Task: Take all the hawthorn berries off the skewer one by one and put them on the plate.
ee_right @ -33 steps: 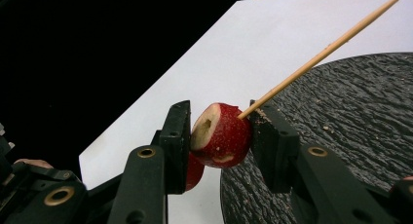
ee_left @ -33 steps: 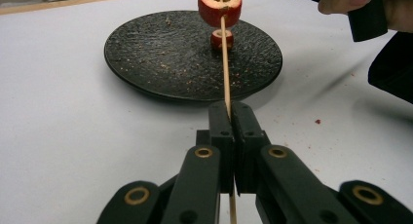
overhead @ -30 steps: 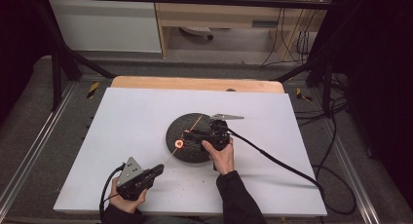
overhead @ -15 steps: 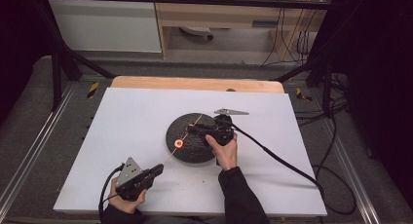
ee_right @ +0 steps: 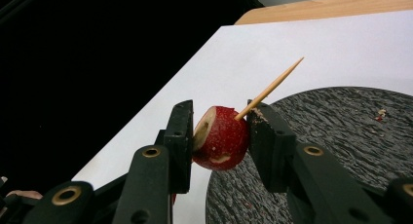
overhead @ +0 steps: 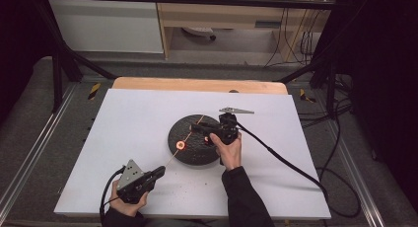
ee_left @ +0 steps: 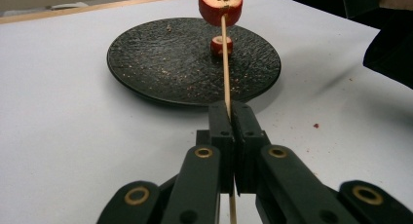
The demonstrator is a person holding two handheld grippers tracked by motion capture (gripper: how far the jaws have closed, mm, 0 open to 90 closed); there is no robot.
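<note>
Your round black stone plate (overhead: pixel 190 148) sits mid-counter (overhead: pixel 123 128). Your left gripper (ee_left: pixel 229 112), near the front edge and left of the plate, clamps a thin wooden skewer (ee_left: pixel 225 63) reaching over the plate. Your right gripper (ee_right: pixel 219 131), above the plate's right side, clasps a red fruit piece (ee_right: pixel 218 136). Another small red fruit piece (ee_left: pixel 221 45) lies on the plate.
</note>
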